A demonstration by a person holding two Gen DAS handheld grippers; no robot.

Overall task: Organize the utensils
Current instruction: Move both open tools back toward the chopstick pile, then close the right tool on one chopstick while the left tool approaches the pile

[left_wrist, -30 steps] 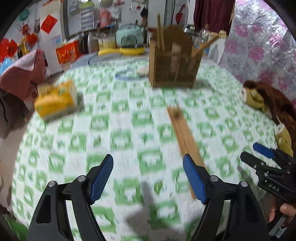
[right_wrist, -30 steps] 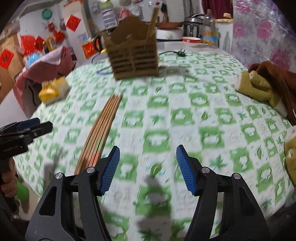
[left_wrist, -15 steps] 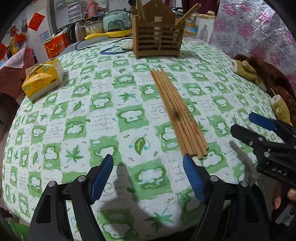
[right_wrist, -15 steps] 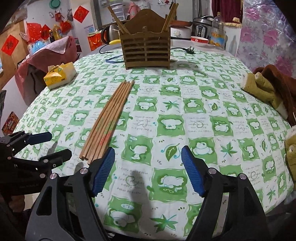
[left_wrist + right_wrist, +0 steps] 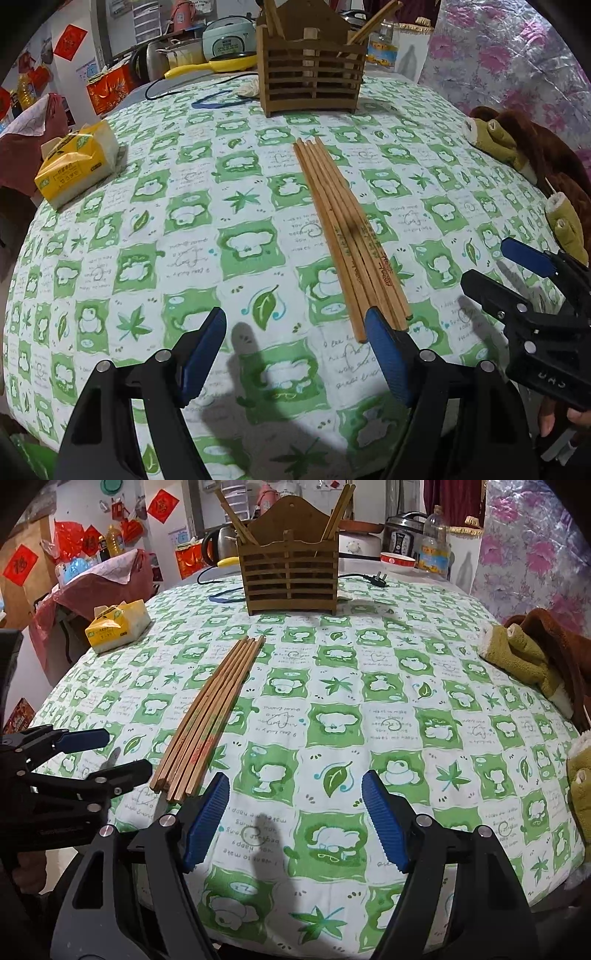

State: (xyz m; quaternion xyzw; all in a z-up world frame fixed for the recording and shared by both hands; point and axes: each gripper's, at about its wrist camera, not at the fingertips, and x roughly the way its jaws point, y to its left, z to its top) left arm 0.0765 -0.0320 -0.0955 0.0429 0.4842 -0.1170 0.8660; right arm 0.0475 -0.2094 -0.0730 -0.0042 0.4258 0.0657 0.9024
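Wooden chopsticks [image 5: 347,236] lie bundled side by side on the green-and-white tablecloth [image 5: 155,229], running from near you toward the slatted wooden holder [image 5: 312,79] at the far side, which stands upright with a few chopsticks already leaning in it. Your left gripper [image 5: 295,354] hovers low over the cloth at the near edge, jaws wide apart, nothing between them; its right pad [image 5: 384,354] sits just beside the near ends of the bundle, can't tell if touching. Your right gripper [image 5: 295,819] is also spread wide and empty, with its left pad [image 5: 207,819] just beside the same chopstick ends [image 5: 173,786]. Each gripper shows in the other's view: right one [image 5: 491,271] at the right edge, left one [image 5: 110,753] at the left edge, both apart. Yellow tissue pack [image 5: 77,162] sits on the cloth well left of the bundle. Brown and olive plush toy [image 5: 532,657] rests at the table's right edge. Power cord with plug [image 5: 369,578] lies behind the holder.
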